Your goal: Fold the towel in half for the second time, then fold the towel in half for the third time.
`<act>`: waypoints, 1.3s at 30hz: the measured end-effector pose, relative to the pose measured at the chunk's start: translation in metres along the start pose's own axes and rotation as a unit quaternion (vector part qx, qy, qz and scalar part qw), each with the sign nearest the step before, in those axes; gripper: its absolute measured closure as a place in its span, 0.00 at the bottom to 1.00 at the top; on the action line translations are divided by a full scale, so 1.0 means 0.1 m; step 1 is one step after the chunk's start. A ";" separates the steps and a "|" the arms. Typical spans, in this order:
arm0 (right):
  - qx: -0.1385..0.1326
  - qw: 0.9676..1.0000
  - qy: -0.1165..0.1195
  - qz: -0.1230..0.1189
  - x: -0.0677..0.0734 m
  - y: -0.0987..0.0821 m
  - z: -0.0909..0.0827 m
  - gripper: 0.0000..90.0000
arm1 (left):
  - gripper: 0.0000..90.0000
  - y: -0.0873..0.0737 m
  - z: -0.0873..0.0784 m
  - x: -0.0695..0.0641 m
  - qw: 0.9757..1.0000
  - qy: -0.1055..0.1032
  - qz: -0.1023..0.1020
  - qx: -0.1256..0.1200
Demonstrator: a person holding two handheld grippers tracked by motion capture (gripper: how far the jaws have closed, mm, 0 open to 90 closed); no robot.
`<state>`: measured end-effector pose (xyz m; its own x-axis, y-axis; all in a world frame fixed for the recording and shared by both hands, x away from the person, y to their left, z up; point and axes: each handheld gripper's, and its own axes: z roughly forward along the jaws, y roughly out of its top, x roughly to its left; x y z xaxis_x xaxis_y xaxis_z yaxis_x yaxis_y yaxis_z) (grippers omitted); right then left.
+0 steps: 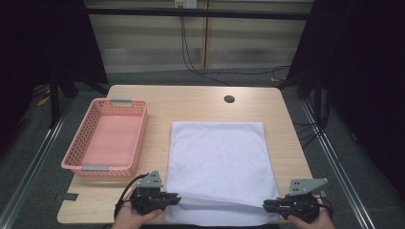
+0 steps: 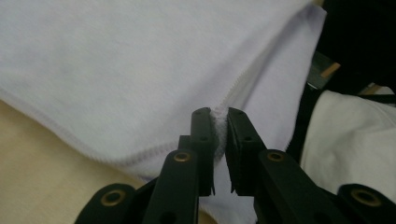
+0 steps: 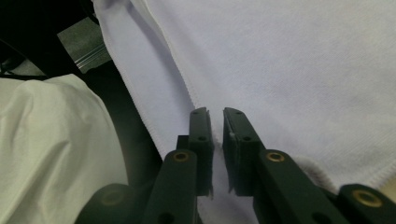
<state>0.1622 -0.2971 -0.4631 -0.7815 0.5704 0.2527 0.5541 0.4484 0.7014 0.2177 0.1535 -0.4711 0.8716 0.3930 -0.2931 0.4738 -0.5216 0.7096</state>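
A white towel (image 1: 217, 157) lies flat on the wooden table (image 1: 191, 102), its near edge lifted a little off the surface. My left gripper (image 1: 177, 198) pinches the towel's near left corner; in the left gripper view the jaws (image 2: 219, 112) are shut on a bunched bit of hem of the towel (image 2: 140, 60). My right gripper (image 1: 265, 206) holds the near right corner, and in the right gripper view its jaws (image 3: 215, 112) are closed on the edge of the towel (image 3: 303, 60). A hand holds each gripper at the table's front edge.
A pink plastic basket (image 1: 79, 138) stands empty at the left of the table, close beside the towel. A round cable hole (image 1: 229, 99) sits near the far edge. Dark curtains flank the table, and cables run on the floor behind.
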 end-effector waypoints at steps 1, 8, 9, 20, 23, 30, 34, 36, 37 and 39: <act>-0.001 1.000 0.001 -0.001 0.01 -0.01 -0.01 0.85 | 0.89 -0.02 -0.01 -0.01 1.000 0.004 -0.003 0.006; -0.047 0.999 -0.011 -0.002 -0.03 0.08 -0.08 0.79 | 0.74 0.06 -0.21 0.08 0.998 0.032 -0.016 -0.053; -0.045 0.999 -0.015 -0.002 -0.06 0.11 -0.06 0.78 | 0.72 0.09 -0.20 0.12 0.998 0.036 -0.018 -0.055; -0.041 0.995 -0.086 0.008 -0.43 0.38 0.24 0.61 | 0.63 0.45 0.22 0.56 0.996 0.072 -0.039 -0.025; -0.039 0.994 -0.102 0.025 -0.53 0.45 0.34 0.59 | 0.61 0.52 0.34 0.65 0.995 0.085 -0.043 -0.021; -0.013 0.991 -0.129 0.032 -0.76 0.66 0.60 0.53 | 0.63 0.61 0.49 0.81 0.993 0.110 -0.039 0.001; 0.009 0.990 -0.137 0.033 -0.84 0.74 0.81 0.50 | 0.68 0.57 0.56 0.84 0.993 0.114 -0.030 0.018; 0.023 0.990 -0.137 0.027 -0.87 0.74 0.89 0.50 | 0.67 0.54 0.58 0.84 0.993 0.108 -0.031 0.018; 0.030 0.989 -0.141 0.022 -0.87 0.73 0.93 0.50 | 0.67 0.54 0.58 0.85 0.993 0.108 -0.033 0.019; 0.035 0.988 -0.151 0.008 -0.84 0.73 0.94 0.51 | 0.66 0.52 0.59 0.83 0.993 0.112 -0.038 0.010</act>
<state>0.2951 -0.2478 -0.4958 -0.6567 0.7528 0.0461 0.5928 0.4774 0.6485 0.3227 0.1145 -0.4960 0.7845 0.5888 -0.1948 0.5419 -0.4980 0.6771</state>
